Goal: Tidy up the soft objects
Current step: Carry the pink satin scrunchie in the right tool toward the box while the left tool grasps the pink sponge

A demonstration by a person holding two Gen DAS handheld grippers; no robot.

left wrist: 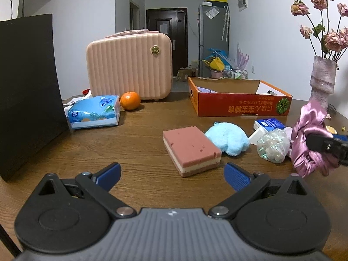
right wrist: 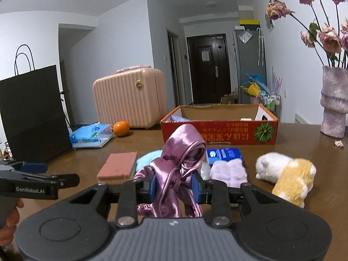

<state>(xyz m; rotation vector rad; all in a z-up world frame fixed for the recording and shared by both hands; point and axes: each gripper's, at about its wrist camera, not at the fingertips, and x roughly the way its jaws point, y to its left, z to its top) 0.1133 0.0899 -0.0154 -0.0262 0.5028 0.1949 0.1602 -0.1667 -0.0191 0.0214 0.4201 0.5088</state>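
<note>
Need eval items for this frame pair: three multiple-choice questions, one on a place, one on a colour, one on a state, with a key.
1. Where does the orange sit?
A. inside the red cardboard box
B. on the table between the tissue pack and the pink case
C. on top of the sponge

2. What colour is the satin cloth in the right tongs?
A. purple-pink
B. green
C. white

3. How do the left tongs stand?
A. shut on the sponge
B. shut on the blue plush
C. open, holding nothing

Key: 1 B, it rests on the wood between the tissue pack and the pink case. 2 A, shiny purple-pink folds between the pads. 3 C, its pads are spread apart short of the sponge.
</note>
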